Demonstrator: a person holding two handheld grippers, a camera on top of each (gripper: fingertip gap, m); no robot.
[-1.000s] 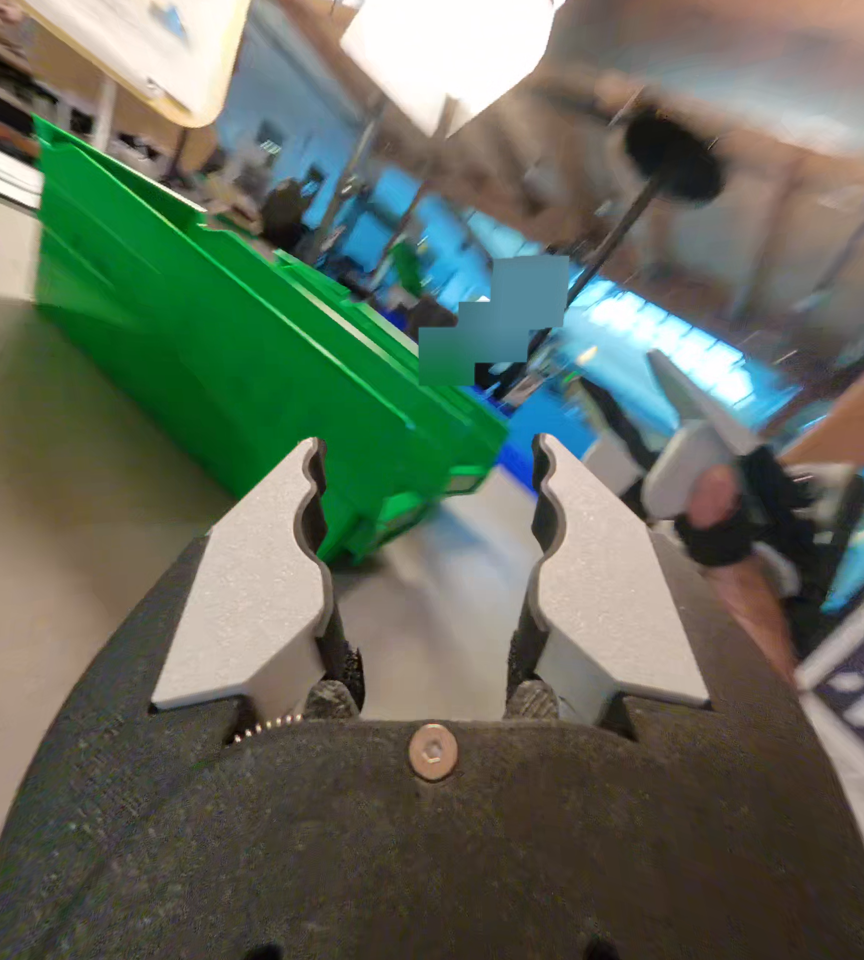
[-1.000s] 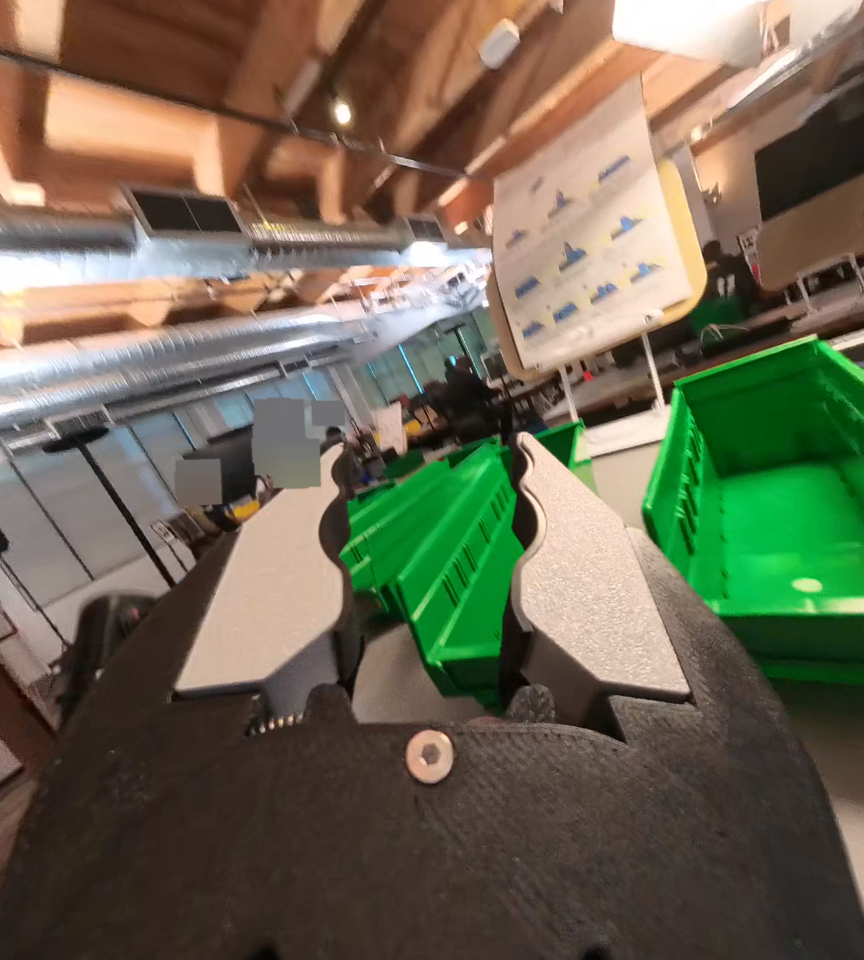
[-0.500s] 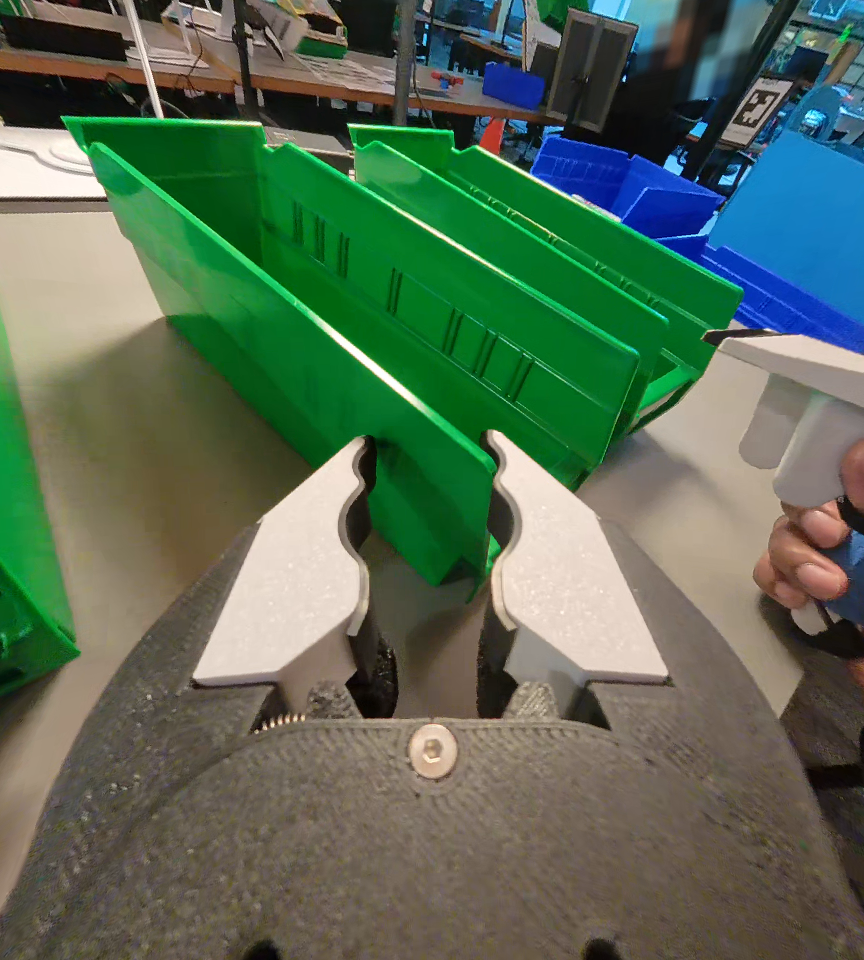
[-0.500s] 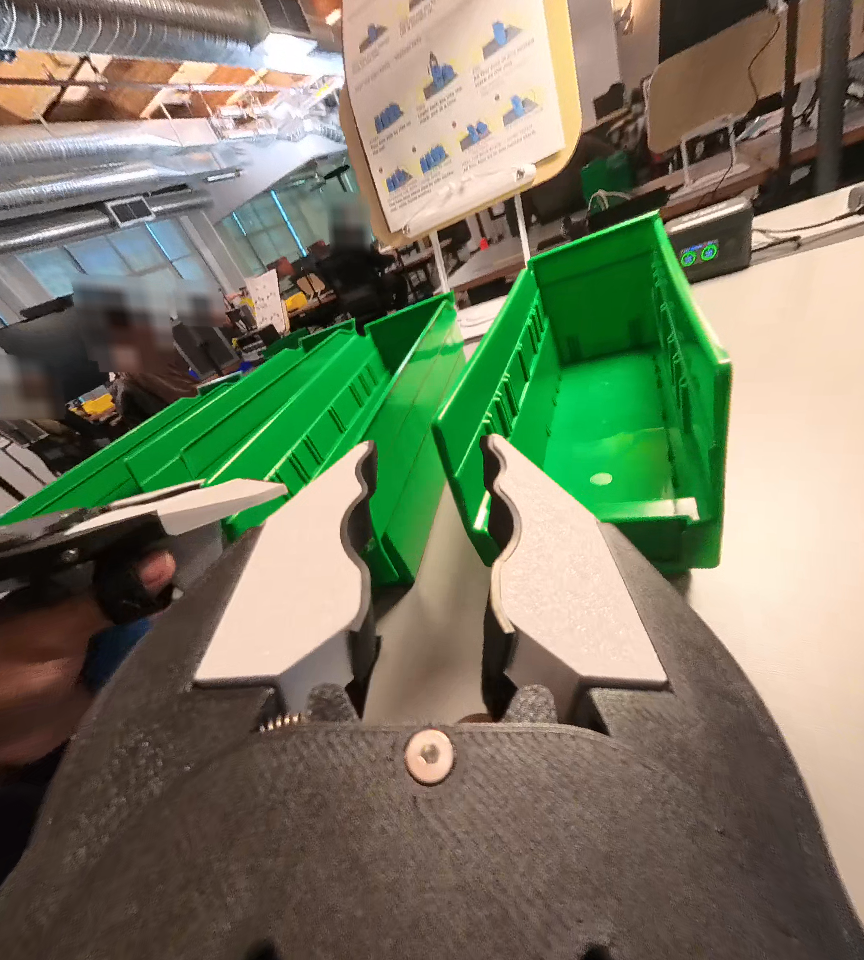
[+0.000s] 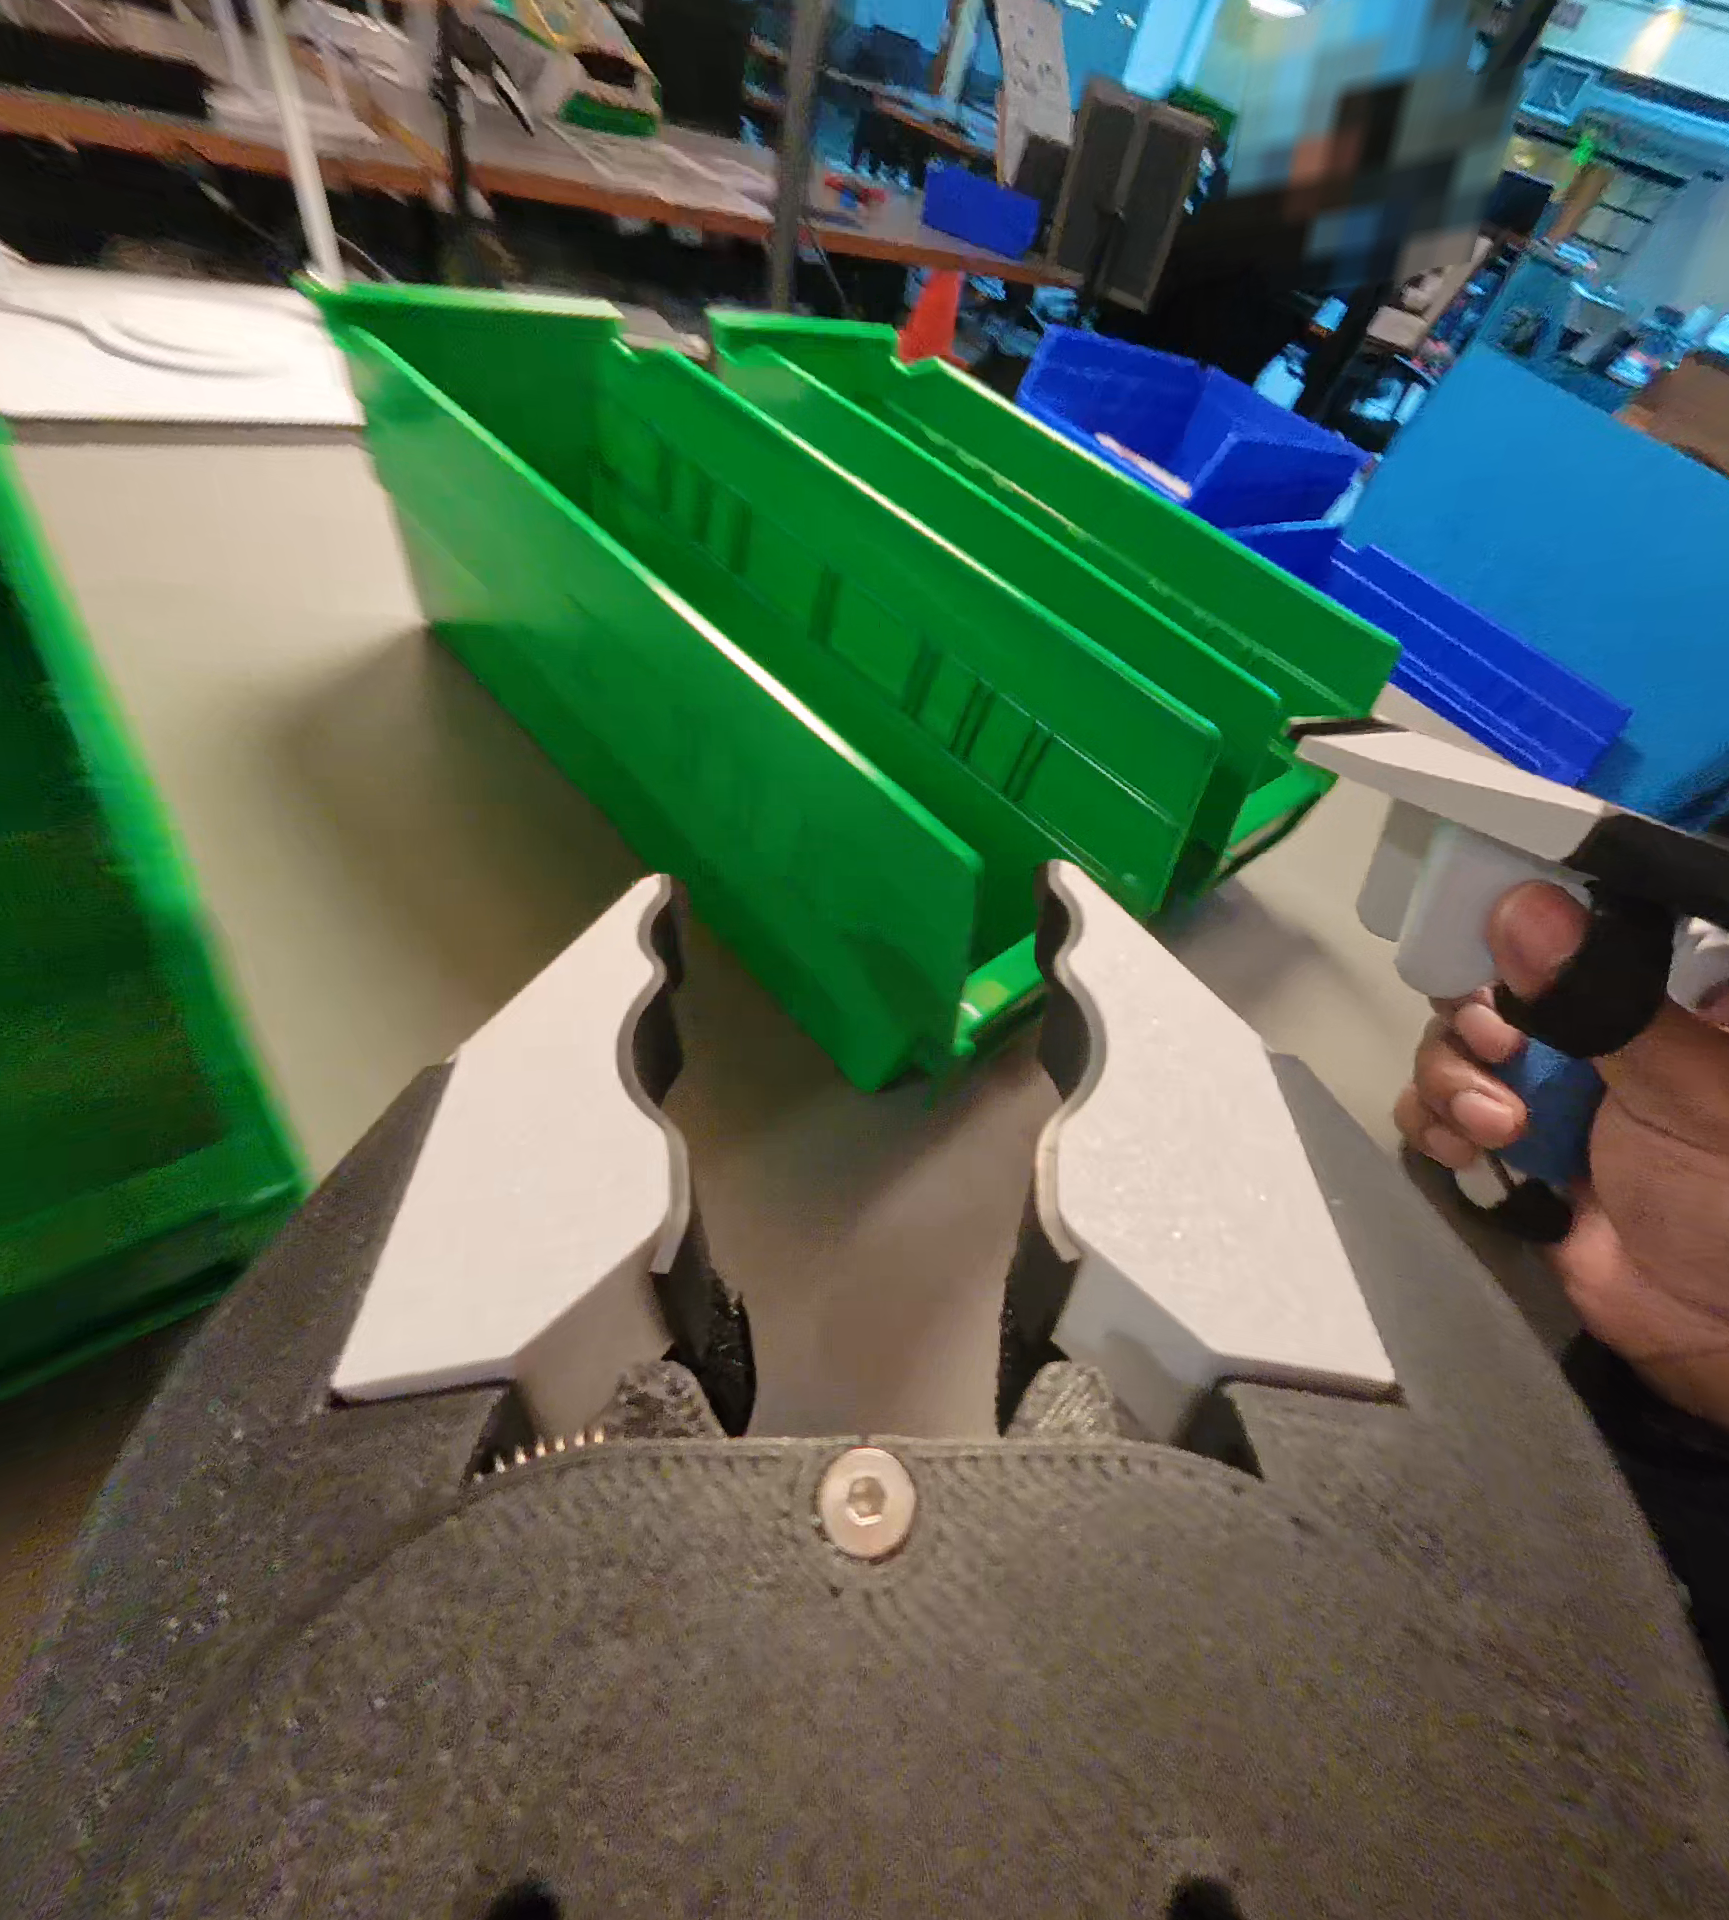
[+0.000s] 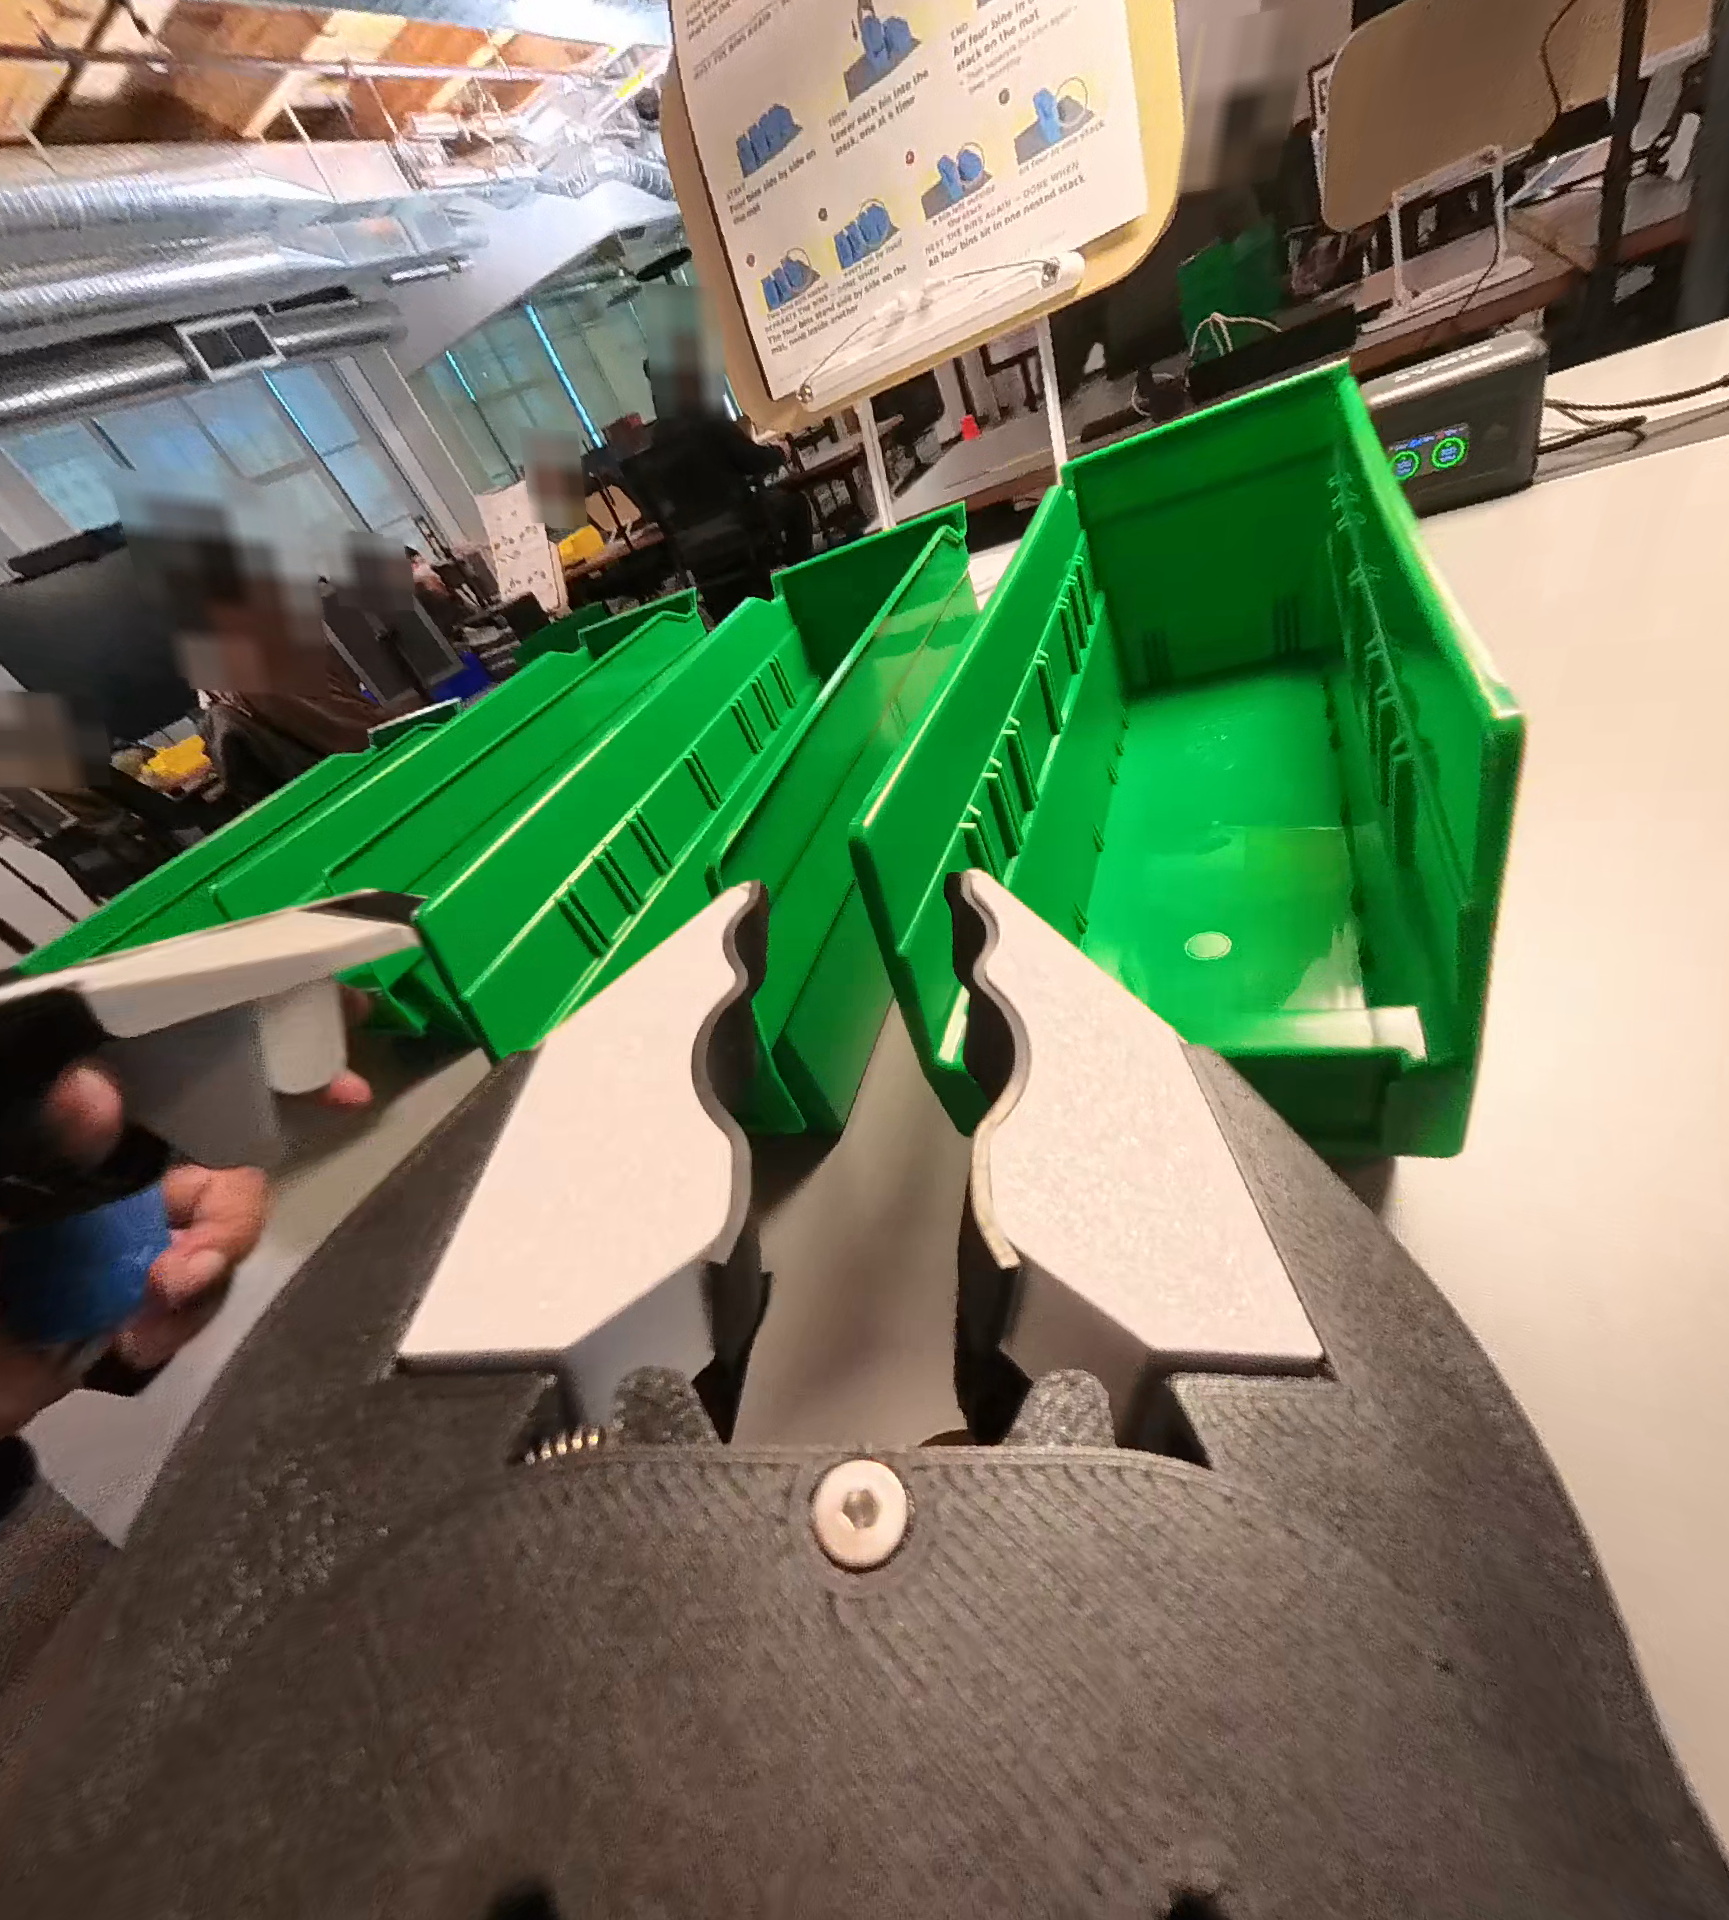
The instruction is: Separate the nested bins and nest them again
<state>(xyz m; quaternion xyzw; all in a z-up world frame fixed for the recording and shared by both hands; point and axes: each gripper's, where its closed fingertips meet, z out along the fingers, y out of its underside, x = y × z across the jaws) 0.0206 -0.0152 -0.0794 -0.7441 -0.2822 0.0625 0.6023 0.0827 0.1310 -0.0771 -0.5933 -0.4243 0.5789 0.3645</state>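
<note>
on the grey table [image 6: 1618, 831], long green bins [image 5: 694, 727] stand side by side.
left gripper [image 5: 855, 987] gapes wide near one bin's end; right gripper [image 6: 855, 987], narrower, holds nothing between two bins.

Pale grey matte tabletop [image 6: 1618, 831]. Exposed timber ceiling [image 6: 164, 62] carrying corrugated silver metal ducts [image 6: 112, 208]. Tall blue-tinted glazed windows [image 6: 340, 436] along the far wall. Long brown wooden workbench [image 5: 527, 187], cluttered. Stacked blue plastic bins [image 5: 1203, 436]. Beige rounded board on white posts [image 6: 933, 187]. Orange cone [image 5: 933, 312].
</note>
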